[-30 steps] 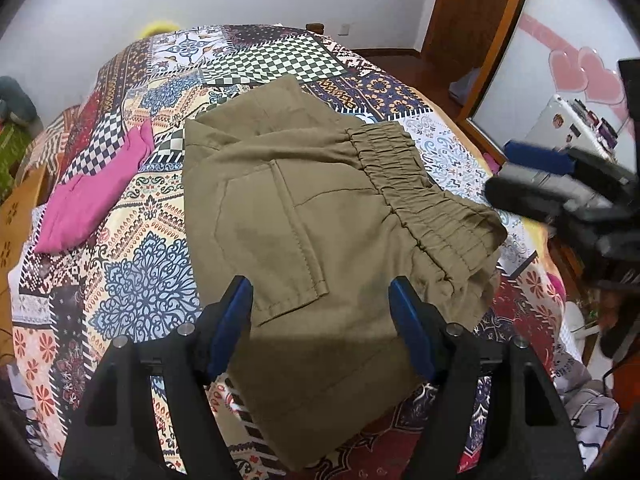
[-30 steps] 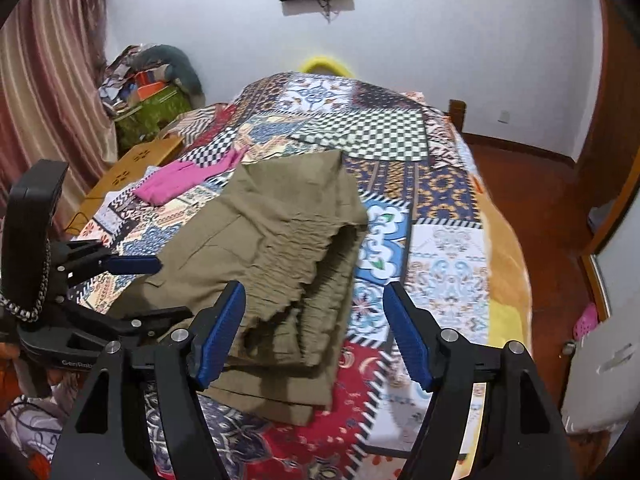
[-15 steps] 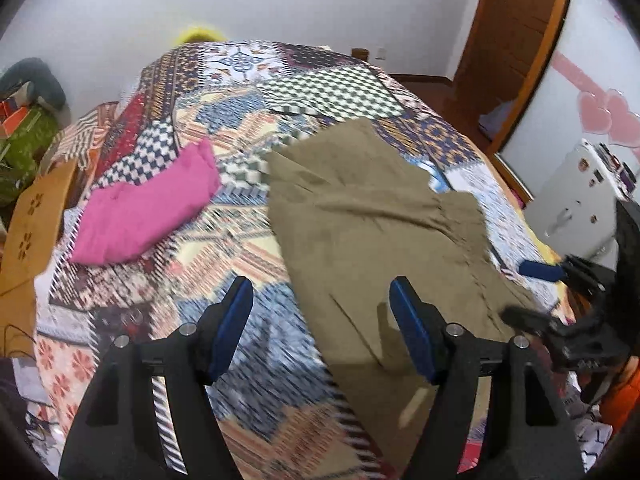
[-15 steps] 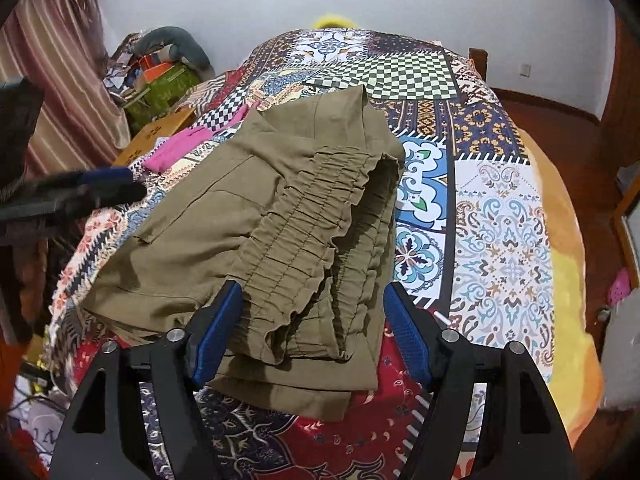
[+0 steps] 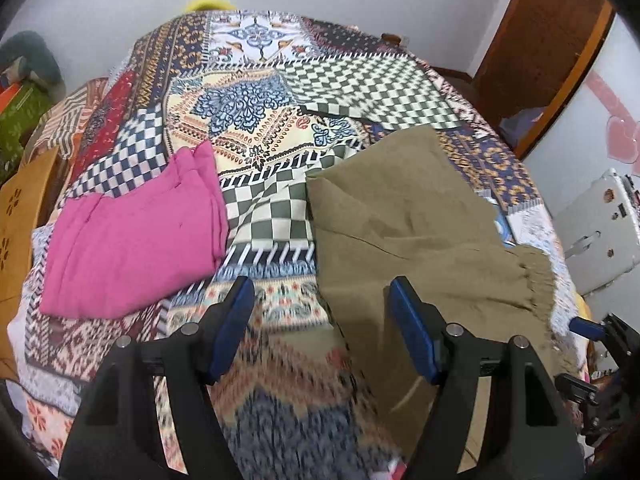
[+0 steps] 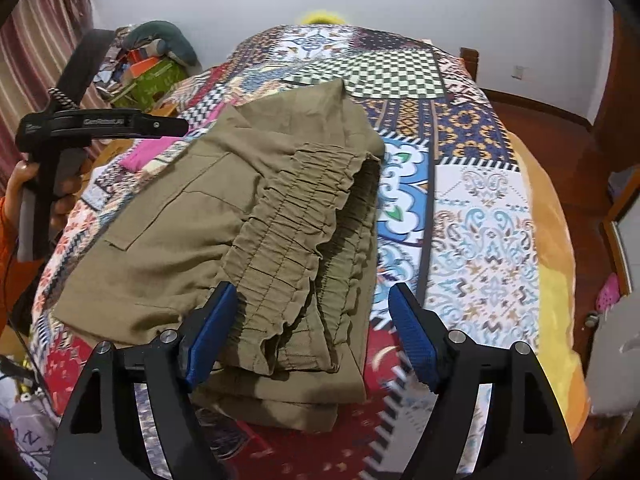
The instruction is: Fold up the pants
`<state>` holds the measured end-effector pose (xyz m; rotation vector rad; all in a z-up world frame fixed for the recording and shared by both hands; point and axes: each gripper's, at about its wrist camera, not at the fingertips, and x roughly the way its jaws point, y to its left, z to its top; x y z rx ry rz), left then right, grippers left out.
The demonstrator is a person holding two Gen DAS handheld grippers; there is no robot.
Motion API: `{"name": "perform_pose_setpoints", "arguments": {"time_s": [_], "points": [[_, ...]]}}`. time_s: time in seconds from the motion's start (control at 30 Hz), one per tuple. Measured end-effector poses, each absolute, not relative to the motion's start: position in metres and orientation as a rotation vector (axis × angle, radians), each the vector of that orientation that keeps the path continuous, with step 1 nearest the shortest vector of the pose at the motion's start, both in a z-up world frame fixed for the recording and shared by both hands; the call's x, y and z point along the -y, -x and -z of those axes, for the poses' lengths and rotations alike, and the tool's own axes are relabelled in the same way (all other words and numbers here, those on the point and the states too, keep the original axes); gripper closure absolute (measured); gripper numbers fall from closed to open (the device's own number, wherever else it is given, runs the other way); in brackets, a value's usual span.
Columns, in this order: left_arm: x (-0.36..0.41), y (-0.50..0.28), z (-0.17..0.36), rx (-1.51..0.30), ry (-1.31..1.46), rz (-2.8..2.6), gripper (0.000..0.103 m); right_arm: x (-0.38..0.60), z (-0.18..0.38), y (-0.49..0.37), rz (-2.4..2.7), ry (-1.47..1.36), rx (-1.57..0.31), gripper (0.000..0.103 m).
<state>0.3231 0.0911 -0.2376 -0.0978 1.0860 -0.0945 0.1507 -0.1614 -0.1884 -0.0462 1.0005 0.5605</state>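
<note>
Olive-green pants (image 6: 224,220) lie folded on the patchwork bedspread, their elastic waistband (image 6: 304,248) facing the near edge. In the left wrist view the pants (image 5: 408,232) lie at the right. My left gripper (image 5: 322,330) is open and empty, above the bedspread just left of the pants. My right gripper (image 6: 310,338) is open and empty, its fingers either side of the waistband end. The left gripper also shows at the left of the right wrist view (image 6: 120,124), held by a hand.
A folded pink garment (image 5: 132,240) lies left of the pants. The patchwork bedspread (image 6: 480,240) covers the bed. Cluttered boxes (image 6: 148,68) stand at the far left, a wooden door (image 5: 548,32) at the right, a white appliance (image 5: 596,232) beside the bed.
My left gripper has swung left off the pants toward the pink garment. My right gripper has moved forward and lower onto the waistband end. The pants have not moved.
</note>
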Motion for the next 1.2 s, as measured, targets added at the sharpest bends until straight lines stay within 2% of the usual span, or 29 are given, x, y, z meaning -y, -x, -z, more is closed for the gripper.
{"name": "perform_pose_setpoints", "arguments": {"time_s": [0.1, 0.37, 0.47, 0.53, 0.63, 0.73, 0.9, 1.2], "points": [[-0.09, -0.342, 0.249, -1.101, 0.126, 0.121, 0.033, 0.166, 0.191, -0.158, -0.552, 0.035, -1.01, 0.029], [-0.084, -0.383, 0.277, -1.13, 0.198, 0.204, 0.046, 0.165, 0.199, -0.177, -0.558, 0.041, -1.016, 0.029], [-0.077, -0.387, 0.278, -1.113, 0.175, 0.221, 0.055, 0.165, 0.201, -0.183, -0.551, 0.048, -1.015, 0.029], [-0.074, -0.39, 0.279, -1.101, 0.144, 0.217, 0.068, 0.167, 0.203, -0.188, -0.545, 0.045, -1.018, 0.029], [-0.074, -0.391, 0.278, -1.088, 0.121, 0.211, 0.081, 0.17, 0.205, -0.193, -0.536, 0.029, -1.023, 0.029], [-0.081, -0.39, 0.275, -1.073, 0.152, 0.21, 0.088, 0.173, 0.204, -0.197, -0.525, -0.015, -1.031, 0.029], [-0.093, -0.375, 0.257, -1.031, 0.188, 0.197, 0.095, 0.174, 0.196, -0.195, -0.492, 0.007, -1.013, 0.029], [-0.121, -0.316, 0.235, -0.988, 0.207, 0.109, 0.096, 0.181, 0.162, -0.182, -0.466, -0.007, -0.929, 0.028]]}}
